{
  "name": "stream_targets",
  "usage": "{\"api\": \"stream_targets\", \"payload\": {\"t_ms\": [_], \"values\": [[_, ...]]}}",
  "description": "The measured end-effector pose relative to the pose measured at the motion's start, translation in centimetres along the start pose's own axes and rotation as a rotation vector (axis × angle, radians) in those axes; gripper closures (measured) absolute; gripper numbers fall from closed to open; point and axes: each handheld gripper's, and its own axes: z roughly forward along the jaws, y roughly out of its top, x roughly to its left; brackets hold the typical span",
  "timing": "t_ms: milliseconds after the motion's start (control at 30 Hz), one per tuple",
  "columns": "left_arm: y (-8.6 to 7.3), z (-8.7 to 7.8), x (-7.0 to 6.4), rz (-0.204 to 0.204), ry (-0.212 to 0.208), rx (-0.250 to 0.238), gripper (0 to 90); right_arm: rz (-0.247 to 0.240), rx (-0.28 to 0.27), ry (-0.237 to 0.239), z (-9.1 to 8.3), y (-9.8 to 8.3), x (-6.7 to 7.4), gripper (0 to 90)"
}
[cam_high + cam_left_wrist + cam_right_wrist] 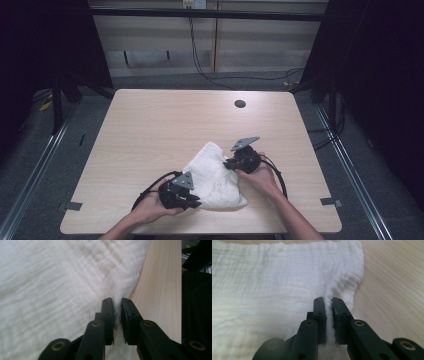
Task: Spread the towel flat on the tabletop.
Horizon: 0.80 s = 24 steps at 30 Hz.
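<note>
Cloth (215, 177) (white) | left tool (191, 201) — pinching near edge | right tool (229, 163) — pinching far edge, wrists low

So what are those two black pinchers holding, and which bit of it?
Both hold the white cloth. The left gripper pinches a fold at the cloth's edge nearest the person; the right gripper pinches a fold near a corner on its side.

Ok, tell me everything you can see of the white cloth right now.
The white cloth is a soft, crinkled, gauze-like fabric, folded into a rough, slightly bunched rectangle. It lies on the near part of the wooden table, running diagonally. The left gripper pinches a ridge of it near its edge; the right gripper pinches another ridge beside a corner.
</note>
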Motion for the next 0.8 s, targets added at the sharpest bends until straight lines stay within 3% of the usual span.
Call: {"api": "stream_targets", "payload": {"t_ms": [167, 400, 467, 500, 567, 600, 633, 733, 800], "values": [[-0.8, -1.2, 0.5, -0.024, 0.003, -0.047, 86.3, 0.013, -0.021, 0.011, -1.9, -1.5, 0.3, 82.1], [-1.8, -1.1, 0.0, -0.030, -0.004, -0.008, 85.4, -0.003, 0.010, 0.007, -3.0, -3.6, 2.7, 81.1], [-1.8, -0.9, 0.3, -0.037, -0.006, 0.003, 81.3, 0.015, 0.016, 0.016, -3.2, -4.1, 3.1, 75.5], [-1.9, -0.8, 0.4, -0.054, -0.023, -0.023, 77.4, 0.007, 0.013, 0.015, -3.3, -4.3, 3.2, 67.6], [-1.8, -1.3, 0.5, -0.050, -0.003, -0.020, 67.4, 0.002, -0.013, 0.024, -3.4, -4.3, 2.8, 57.1], [-1.8, -1.5, 0.4, -0.052, 0.001, -0.065, 61.0, 0.013, -0.033, 0.032, -3.6, -4.2, 2.6, 56.1], [-1.6, -2.0, 0.5, -0.040, 0.011, -0.078, 59.4, 0.017, -0.059, 0.045, -3.8, -3.8, 2.1, 54.9], [-1.5, -4.1, 1.3, -0.072, 0.038, -0.157, 54.9, 0.034, -0.114, 0.030, -4.6, -2.5, 1.0, 53.4], [-1.9, -5.2, 1.9, -0.102, 0.080, -0.175, 55.0, 0.015, -0.121, -0.013, -4.7, -1.3, 0.0, 55.9]]}}
